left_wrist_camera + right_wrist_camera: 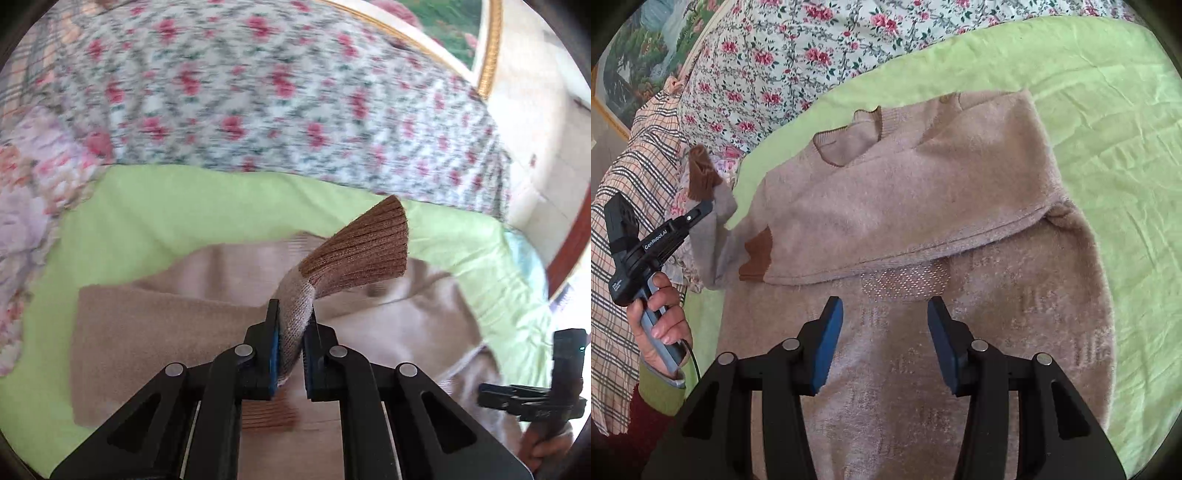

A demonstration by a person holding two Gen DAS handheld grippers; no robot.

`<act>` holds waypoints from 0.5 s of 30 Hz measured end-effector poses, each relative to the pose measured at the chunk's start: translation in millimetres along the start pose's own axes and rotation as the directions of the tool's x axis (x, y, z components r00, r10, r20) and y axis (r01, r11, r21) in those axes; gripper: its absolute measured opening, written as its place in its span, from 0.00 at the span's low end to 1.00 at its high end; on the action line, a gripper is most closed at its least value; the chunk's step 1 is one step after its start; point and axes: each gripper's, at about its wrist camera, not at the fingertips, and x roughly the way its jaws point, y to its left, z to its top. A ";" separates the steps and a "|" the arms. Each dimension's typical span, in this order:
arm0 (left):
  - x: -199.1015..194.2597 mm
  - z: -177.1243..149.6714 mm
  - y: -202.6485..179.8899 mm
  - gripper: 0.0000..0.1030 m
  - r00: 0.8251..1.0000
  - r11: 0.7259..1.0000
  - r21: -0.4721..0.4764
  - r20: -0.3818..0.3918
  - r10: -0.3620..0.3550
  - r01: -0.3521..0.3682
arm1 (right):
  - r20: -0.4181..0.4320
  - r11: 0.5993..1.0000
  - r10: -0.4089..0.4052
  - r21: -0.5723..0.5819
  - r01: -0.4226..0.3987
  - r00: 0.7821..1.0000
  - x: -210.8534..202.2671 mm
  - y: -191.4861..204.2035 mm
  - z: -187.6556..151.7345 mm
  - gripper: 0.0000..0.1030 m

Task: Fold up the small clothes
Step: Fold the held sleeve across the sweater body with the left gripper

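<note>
I am looking down on a bed spread with a light green sheet (1108, 129), and behind it a floral quilt (783, 55) is bunching up beside a checked cloth (624, 206). On the sheet a small beige sweater (923, 206) is lying flat with its body toward me and its top part folded over across it — the brown-edged neckline (849, 140) is facing the quilt. One brown cuff (757, 260) is resting on the folded edge at the left.

My left gripper (293, 332) is clamping the end of the other sleeve (295, 314), its blue pads pressing the knit from both sides, and the brown ribbed cuff (362, 251) is fanning out above the fingertips, lifted off the sheet. In the right wrist view that same gripper (705, 208) is hanging at the sweater's left edge, held by a hand (661, 321) in a green sleeve.

My right gripper (884, 317) is hovering over the sweater's body with its jaws parted — nothing between them.
</note>
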 end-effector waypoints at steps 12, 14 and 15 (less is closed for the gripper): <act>107.1 -47.7 -143.2 0.17 0.981 0.977 0.183 -0.181 -0.075 0.109 | 0.060 0.994 -0.051 0.103 0.045 0.997 -18.0 -50.4 8.2 0.48; 116.9 -56.5 -141.5 0.24 0.972 0.977 0.179 -0.224 -0.070 0.111 | 0.063 0.993 -0.044 0.108 0.037 0.997 -15.9 -50.7 10.2 0.48; 116.4 -60.6 -138.9 0.33 0.968 0.977 0.174 -0.237 -0.077 0.120 | 0.066 0.994 -0.038 0.108 0.031 0.997 -14.5 -49.9 11.1 0.48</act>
